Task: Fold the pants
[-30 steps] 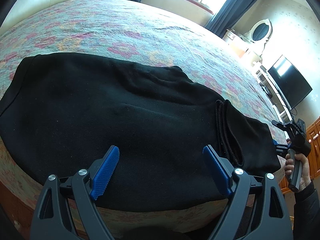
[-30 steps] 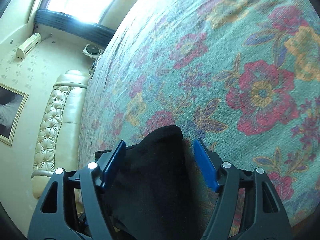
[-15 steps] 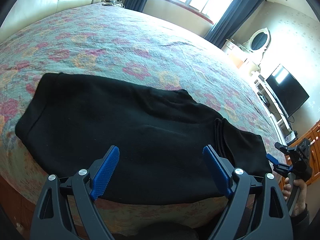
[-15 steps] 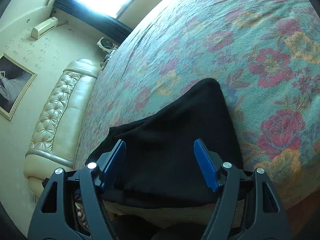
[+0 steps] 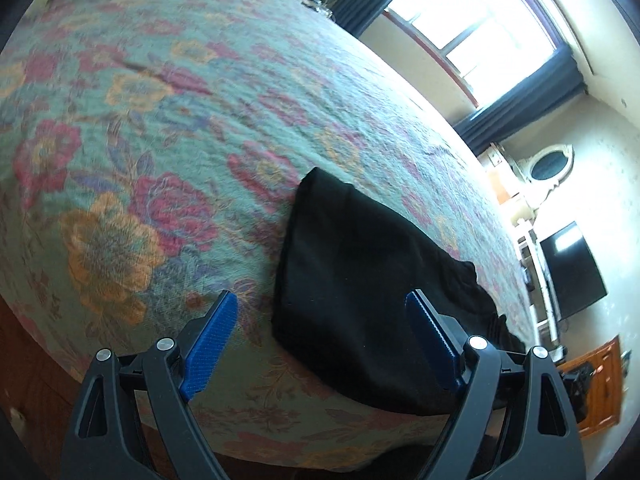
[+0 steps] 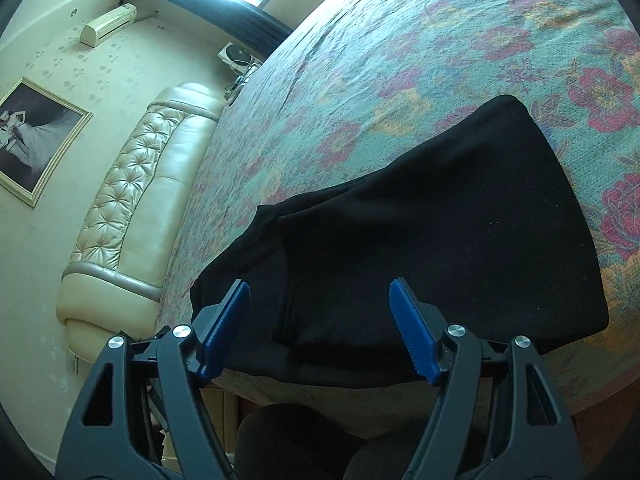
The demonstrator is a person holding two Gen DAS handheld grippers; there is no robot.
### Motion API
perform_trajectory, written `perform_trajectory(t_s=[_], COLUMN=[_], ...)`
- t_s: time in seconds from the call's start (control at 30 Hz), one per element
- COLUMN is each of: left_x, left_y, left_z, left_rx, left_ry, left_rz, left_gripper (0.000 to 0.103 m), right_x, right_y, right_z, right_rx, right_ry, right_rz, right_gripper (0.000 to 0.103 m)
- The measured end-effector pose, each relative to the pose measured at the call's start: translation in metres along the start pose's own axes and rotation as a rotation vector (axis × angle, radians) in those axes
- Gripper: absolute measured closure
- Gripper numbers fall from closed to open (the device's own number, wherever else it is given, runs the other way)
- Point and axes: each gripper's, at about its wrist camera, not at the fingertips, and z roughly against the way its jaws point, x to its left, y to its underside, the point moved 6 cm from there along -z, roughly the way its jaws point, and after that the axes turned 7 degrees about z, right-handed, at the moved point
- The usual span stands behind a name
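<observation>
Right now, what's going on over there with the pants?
A person is folding black pants on a floral bedspread, with tongs in each hand. The pants lie near the bed's edge, one layer folded over another. Both the left tongs and right tongs are open and empty, above the cloth's near edge, gripping nothing.

one pants (image 5: 360, 280), two tongs (image 5: 320, 340); one bed (image 5: 160, 120)

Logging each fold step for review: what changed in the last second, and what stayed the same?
The right gripper backed away from the black pants, so its view now takes in the whole folded end. The left gripper swung along the bed's edge to the pants' other end. Neither grips anything; both are open. The pants lie unmoved on the floral bedspread.
</observation>
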Motion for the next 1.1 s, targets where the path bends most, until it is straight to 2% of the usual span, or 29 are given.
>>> perform_trajectory(t_s=[0.1,0.17,0.3,0.43,0.6,0.7,0.77,0.83,0.9,0.93,0.97,1.0,1.03,1.1], left_x=[0.016,0.017,0.005,-0.004,-0.012,-0.023,-0.032,-0.037,-0.036,-0.034,-0.032,-0.027,-0.021,-0.013], left_y=[-0.001,-0.001,0.004,0.006,0.008,0.013,0.019,0.021,0.021,0.019,0.018,0.017,0.016,0.016], left_z=[-0.013,-0.019,-0.034,-0.049,-0.058,-0.063,-0.065,-0.067,-0.069,-0.071,-0.072,-0.073,-0.077,-0.078], left_rx=[0.072,0.096,0.162,0.205,0.248,0.298,0.320,0.306,0.292,0.282,0.274,0.270,0.270,0.275], left_ry=[0.087,0.147,0.222,0.226,0.307,0.313,0.289,0.268,0.239,0.220,0.185,0.136,0.096,0.110], left_rz=[0.125,0.166,0.162,0.126,0.170,0.126,0.076,0.043,0.064,0.079,0.086,0.090,0.099,0.129], left_gripper=[0.018,0.018,0.018,0.018,0.014,0.013,0.013,0.014,0.014,0.023,0.044,0.057,0.077,0.080], right_x=[0.004,0.008,0.010,0.013,0.014,0.015,0.014,0.013,0.011,0.011,0.012,0.012,0.012,0.012], right_y=[0.003,0.005,0.008,0.009,0.011,0.011,0.013,0.014,0.016,0.017,0.018,0.018,0.018,0.018], right_z=[-0.005,-0.008,-0.011,-0.014,-0.018,-0.020,-0.023,-0.026,-0.029,-0.030,-0.030,-0.030,-0.029,-0.029], right_rx=[0.014,0.020,0.032,0.040,0.050,0.053,0.059,0.066,0.075,0.079,0.081,0.081,0.082,0.083], right_ry=[0.004,0.012,0.016,0.012,0.005,0.006,0.008,0.010,0.007,0.006,0.006,0.006,0.005,0.003], right_rz=[-0.001,0.006,0.012,0.013,0.012,0.013,0.010,0.005,-0.001,-0.002,-0.001,0.001,0.002,0.000], right_gripper=[0.029,0.025,0.024,0.024,0.024,0.024,0.024,0.024,0.024,0.024,0.024,0.024,0.024,0.024])
